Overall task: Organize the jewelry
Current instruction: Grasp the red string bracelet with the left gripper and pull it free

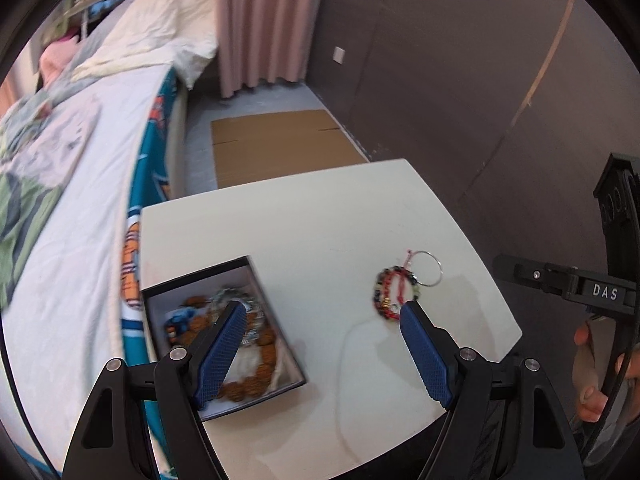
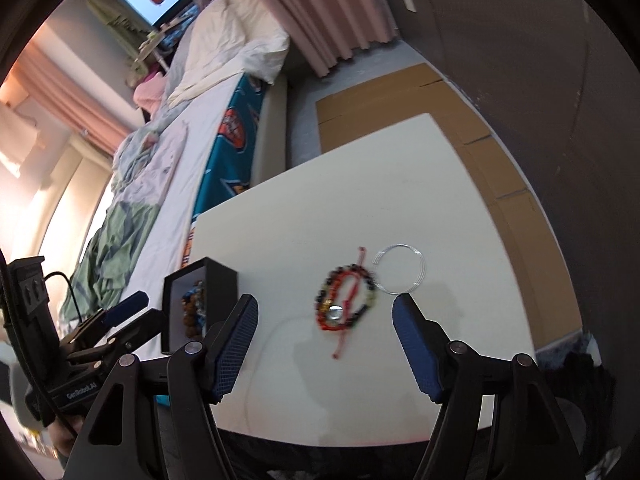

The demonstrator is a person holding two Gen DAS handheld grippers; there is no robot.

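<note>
Two hand-held grippers with black frames and blue textured pads hang above a white square table beside a bed. Item one, the left gripper: jaws spread wide, nothing between them, poised over the table with one finger above the box. Item two, the right gripper: jaws likewise well apart and empty, with the loose jewellery lying on the table beyond its fingertips, untouched. Item three, a black rectangular box with a pale lining, lidless, at the table edge nearest the bed; it holds a brown beaded bracelet and other pieces too blurred to name. Item four, a small heap on the bare tabletop, well apart from the box: a dark multicoloured bead bracelet overlapped by a red cord bracelet, and just beside them a thin silver wire bangle. Item five, flat brown cardboard on the floor beyond the table.
</note>
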